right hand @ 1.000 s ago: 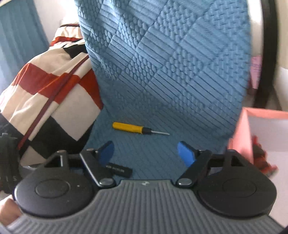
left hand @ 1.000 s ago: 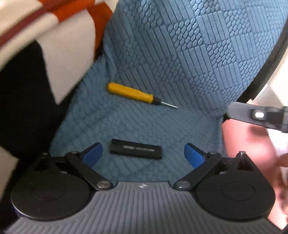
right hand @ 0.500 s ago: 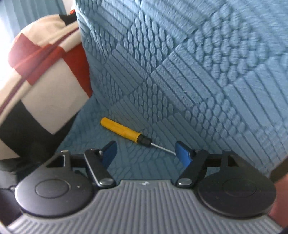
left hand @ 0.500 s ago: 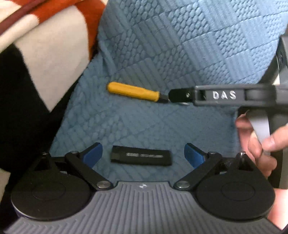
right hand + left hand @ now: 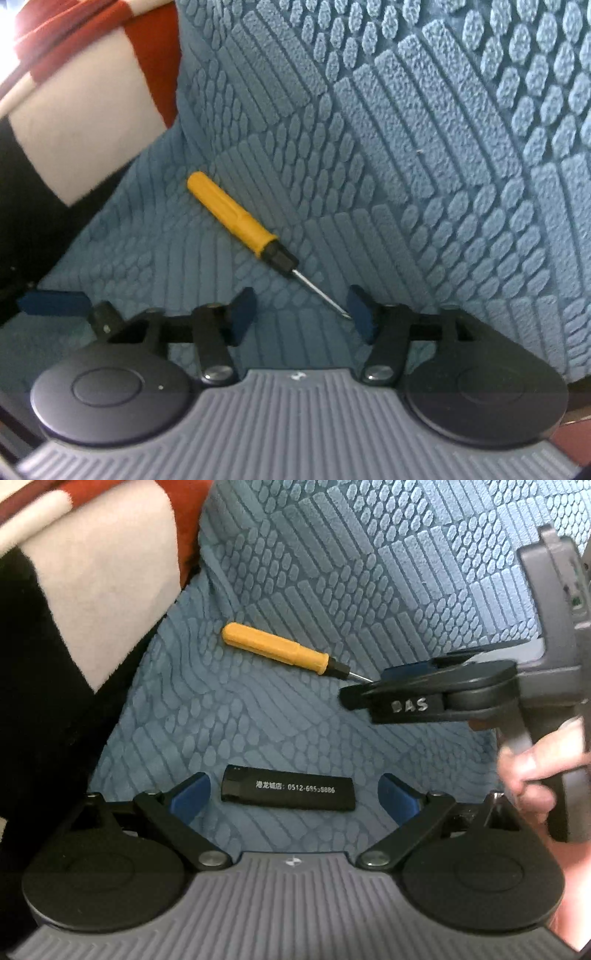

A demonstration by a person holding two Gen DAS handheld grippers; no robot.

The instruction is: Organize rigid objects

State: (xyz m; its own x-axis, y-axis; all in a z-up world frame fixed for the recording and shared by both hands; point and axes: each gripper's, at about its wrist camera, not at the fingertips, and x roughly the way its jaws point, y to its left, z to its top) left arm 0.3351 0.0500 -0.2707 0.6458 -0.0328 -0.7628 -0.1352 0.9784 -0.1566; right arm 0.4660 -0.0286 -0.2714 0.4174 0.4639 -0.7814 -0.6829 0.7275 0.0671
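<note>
A yellow-handled screwdriver lies on the blue textured seat cover, metal tip pointing right. It also shows in the right wrist view. A black lighter with white print lies between the pads of my open left gripper. My right gripper is open, low over the seat, with the screwdriver's tip next to its right pad. The right gripper also shows in the left wrist view, coming in from the right at the screwdriver's tip.
A red, white and black checked blanket lies at the left of the seat. The blue cover rises as a backrest behind the objects. A hand holds the right gripper's handle.
The right gripper has moved down and forward to the screwdriver; its tip now sits by the right pad. The left gripper has edged closer over the lighter.
</note>
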